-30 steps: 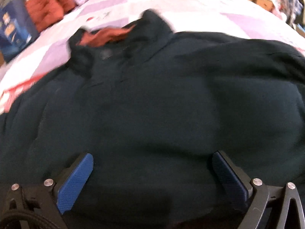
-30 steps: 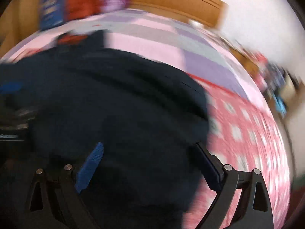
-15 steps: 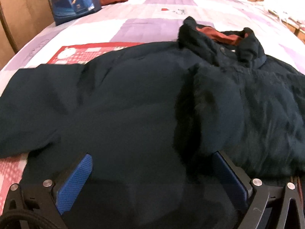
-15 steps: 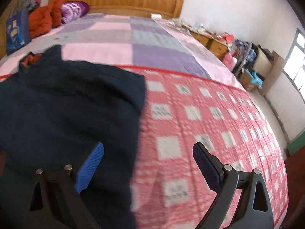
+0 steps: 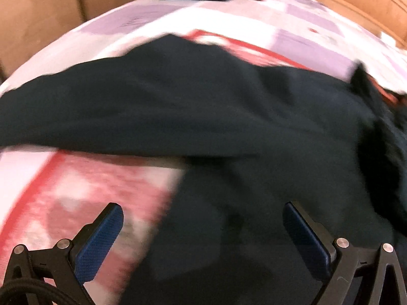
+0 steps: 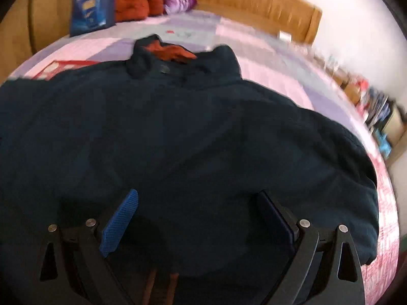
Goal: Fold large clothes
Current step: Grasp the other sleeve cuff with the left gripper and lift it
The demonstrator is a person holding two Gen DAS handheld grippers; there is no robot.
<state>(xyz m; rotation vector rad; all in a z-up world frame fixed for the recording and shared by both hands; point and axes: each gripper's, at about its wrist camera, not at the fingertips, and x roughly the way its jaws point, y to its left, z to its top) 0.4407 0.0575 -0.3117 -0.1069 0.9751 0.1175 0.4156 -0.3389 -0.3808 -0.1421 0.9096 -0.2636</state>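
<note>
A large dark navy jacket (image 6: pixel 193 137) with an orange-red collar lining (image 6: pixel 173 50) lies spread flat on the bed, collar toward the headboard. In the left wrist view the jacket (image 5: pixel 229 117) stretches across, one sleeve (image 5: pixel 76 117) reaching out to the left. My left gripper (image 5: pixel 203 228) is open and empty, hovering over the jacket's lower left edge where it meets the bedspread. My right gripper (image 6: pixel 198 216) is open and empty above the jacket's lower body.
The bed has a pink, purple and red checked bedspread (image 5: pixel 76 198). A blue bag (image 6: pixel 89 10), an orange-red cushion (image 6: pixel 134 2) and a purple pillow (image 6: pixel 178 0) sit by the wooden headboard (image 6: pixel 254 2). Cluttered furniture (image 6: pixel 376 111) stands along the right side.
Both views swung. The left gripper moved left, toward the jacket's left edge and sleeve. The right gripper swung back from the bare bedspread to over the jacket body. Both stayed open.
</note>
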